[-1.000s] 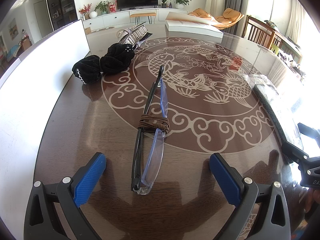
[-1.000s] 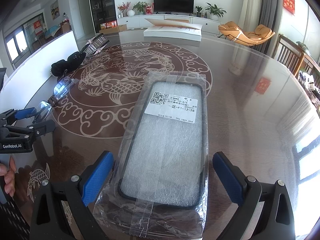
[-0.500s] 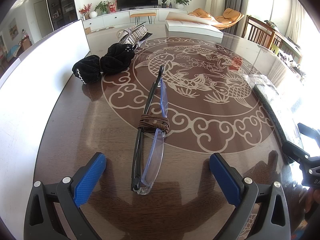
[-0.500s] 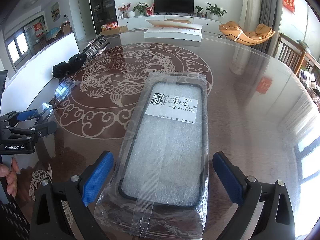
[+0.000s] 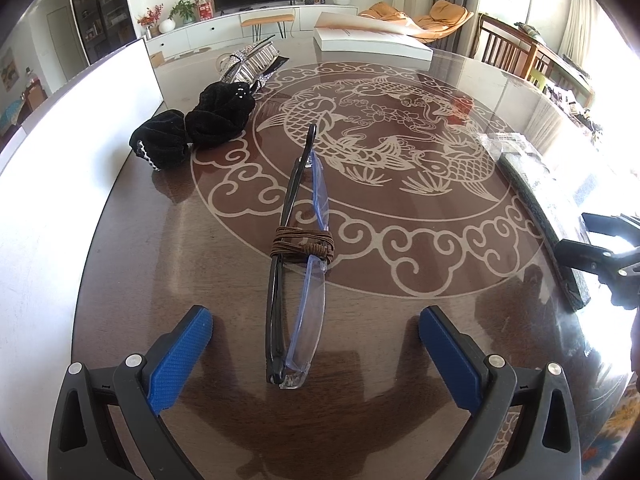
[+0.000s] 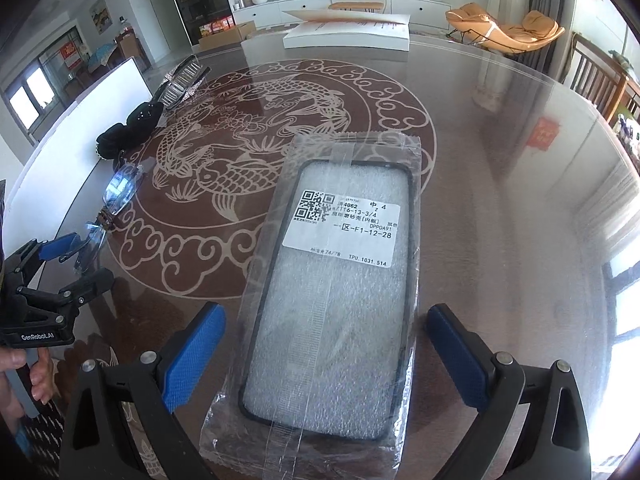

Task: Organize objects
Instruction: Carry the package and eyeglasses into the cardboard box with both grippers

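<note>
Folded glasses (image 5: 298,264) with a brown cord wrapped round them lie on the dark table, between the fingers of my open left gripper (image 5: 316,320); the near end sits inside the gap, untouched. A bagged black phone case (image 6: 336,292) with a white label lies between the fingers of my open right gripper (image 6: 324,320), also untouched. The glasses also show in the right wrist view (image 6: 108,208), and the case shows in the left wrist view (image 5: 548,208).
Black scrunchies (image 5: 196,124) and a sparkly hair clip (image 5: 252,62) lie at the far left by a white board (image 5: 60,152). A white box (image 5: 372,42) stands at the table's far side. The table (image 5: 400,320) has a fish pattern.
The right gripper has eased slightly forward over the phone case. The left gripper and glasses have not visibly moved.
</note>
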Available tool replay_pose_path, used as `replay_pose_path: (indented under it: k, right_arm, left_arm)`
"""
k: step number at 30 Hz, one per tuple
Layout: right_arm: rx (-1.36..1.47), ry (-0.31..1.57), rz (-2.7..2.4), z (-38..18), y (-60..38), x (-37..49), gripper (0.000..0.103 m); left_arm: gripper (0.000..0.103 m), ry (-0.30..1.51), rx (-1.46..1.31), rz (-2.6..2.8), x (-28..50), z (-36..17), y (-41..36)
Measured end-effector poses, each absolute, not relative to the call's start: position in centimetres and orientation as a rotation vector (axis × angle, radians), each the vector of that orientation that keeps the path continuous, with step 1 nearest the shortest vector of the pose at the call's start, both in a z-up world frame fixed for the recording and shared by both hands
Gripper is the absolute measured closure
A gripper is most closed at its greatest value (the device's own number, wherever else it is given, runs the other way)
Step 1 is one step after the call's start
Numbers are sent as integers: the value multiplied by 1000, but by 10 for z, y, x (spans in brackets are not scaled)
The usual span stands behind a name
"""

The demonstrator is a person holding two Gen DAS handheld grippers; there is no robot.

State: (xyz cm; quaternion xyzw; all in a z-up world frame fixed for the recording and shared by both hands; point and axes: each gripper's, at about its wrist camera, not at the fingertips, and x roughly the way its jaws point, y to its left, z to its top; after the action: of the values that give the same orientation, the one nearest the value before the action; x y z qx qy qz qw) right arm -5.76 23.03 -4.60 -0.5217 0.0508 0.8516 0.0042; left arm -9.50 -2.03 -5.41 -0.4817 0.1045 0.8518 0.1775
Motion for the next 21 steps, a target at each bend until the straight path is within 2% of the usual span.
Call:
replay_pose_path:
  k: [2,3,4,5,6,7,15,21]
  right_arm:
    - [-1698,84,2619,-50,227,-72,1]
    - [-1718,29,2605,-52,224,-77,0]
    - [-1728,-6,2611,-52,221,-80,1]
    - [-1734,-16,2620,-53,220,-81,2]
    - [-1727,-18,2630,-51,219,-81,10]
    - [-1713,-17,2639,-47,219,-79,24]
    - [-1686,197,2723,-22,222,-59,26]
    - [-1572,226,2864,25,205,-57,26]
  left_arm:
    - [17,293,-1318,2426,-93,-50,-21]
    - [42,296,-1294,2431,-92,-47,-21]
    - [74,301,-1274,2432,-91,-44,-22]
    - [80,320,-1261,2440,-90,-43,-22]
    - [80,324,-1236,2455,-88,-40,-24]
    - [80,301,-1208,2465,-86,-36,-27]
    - [80,7,-1008,2518,-72,19,-60]
    - [80,-160,-898,2568,-62,63,-96]
